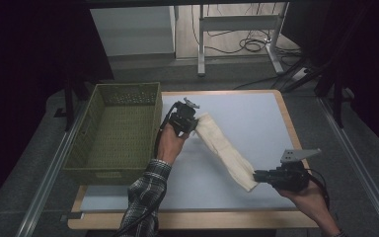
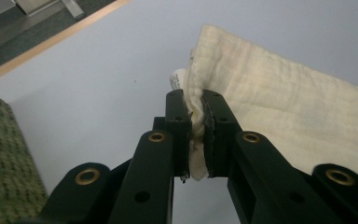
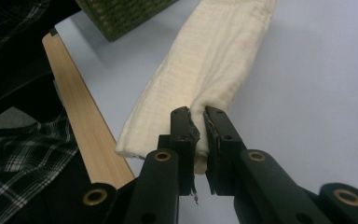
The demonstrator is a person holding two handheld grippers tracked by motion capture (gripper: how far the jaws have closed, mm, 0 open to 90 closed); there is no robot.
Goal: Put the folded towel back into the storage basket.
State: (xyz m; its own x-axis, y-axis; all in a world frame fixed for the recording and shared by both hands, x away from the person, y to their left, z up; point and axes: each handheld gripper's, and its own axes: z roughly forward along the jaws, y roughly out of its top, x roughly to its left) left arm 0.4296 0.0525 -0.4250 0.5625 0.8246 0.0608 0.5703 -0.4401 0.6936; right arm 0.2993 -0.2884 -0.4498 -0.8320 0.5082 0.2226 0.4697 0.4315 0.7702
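Cream cloth (image 1: 224, 150), mid-frame, soft, light, floppy: your left gripper (image 1: 189, 123) and right gripper (image 1: 260, 176) each pinch an end closed; keep gripping ends, it sags between.

Cream cloth (image 1: 225, 150), soft and matt, finely ribbed in a crinkled weave. Woven green basket (image 1: 116, 129), coarse and matt (wicker or a plastic imitation, hard to tell). Pale matt table top (image 1: 246, 118), smooth, edged in light wood with a faint sheen. Black jaws of the left gripper (image 2: 196, 119) and right gripper (image 3: 199, 135), smooth semi-gloss plastic, brass-coloured metal rivets, rough worn pads. Checked woven sleeve (image 1: 145, 195).
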